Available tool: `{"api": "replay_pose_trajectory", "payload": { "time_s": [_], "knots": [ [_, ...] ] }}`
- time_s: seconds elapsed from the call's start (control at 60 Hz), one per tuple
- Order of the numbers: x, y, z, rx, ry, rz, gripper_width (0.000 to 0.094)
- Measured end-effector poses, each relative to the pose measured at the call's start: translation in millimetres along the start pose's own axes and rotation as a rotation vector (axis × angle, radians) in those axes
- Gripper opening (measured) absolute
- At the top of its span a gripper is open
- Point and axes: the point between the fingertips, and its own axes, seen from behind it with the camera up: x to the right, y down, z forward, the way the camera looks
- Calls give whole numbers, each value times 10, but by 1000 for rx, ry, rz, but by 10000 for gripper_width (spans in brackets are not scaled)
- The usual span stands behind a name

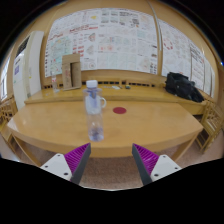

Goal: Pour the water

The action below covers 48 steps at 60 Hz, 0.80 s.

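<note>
Open gripper [111,160], water bottle [94,110] upright on table [150,125] beyond.

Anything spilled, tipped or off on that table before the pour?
Nothing stands out. The water bottle stands upright and capped on the wooden table, with no visible spill. A red disc lies flat behind it. The tool is open, short of the bottle.

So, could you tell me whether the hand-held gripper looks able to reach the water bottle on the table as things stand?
Probably yes. The hand-held gripper is open, and the water bottle stands upright on the wooden table beyond its fingers, with nothing between them.
</note>
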Motion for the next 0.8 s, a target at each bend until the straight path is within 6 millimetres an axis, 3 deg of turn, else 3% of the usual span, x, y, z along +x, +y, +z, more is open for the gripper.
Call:
{"api": "replay_pose_trajectory", "payload": {
  "time_s": [0.05, 0.167, 0.3, 0.367, 0.417, 0.633, 0.733, 0.8],
  "knots": [
    [-246, -178, 265, 32, -16, 3, 850],
    [-544, -573, 845, 109, -22, -1, 847],
    [-671, -827, 1372, 151, -3, -15, 785],
    [-636, -867, 1578, 162, 9, -15, 641],
    [-659, -869, 1648, 170, 10, -18, 524],
    [-696, -917, 1631, 204, 22, -53, 350],
    [-545, -943, 1610, 191, 70, -97, 321],
    [-269, -1032, 1544, 182, 136, -146, 321]
  ]
}}
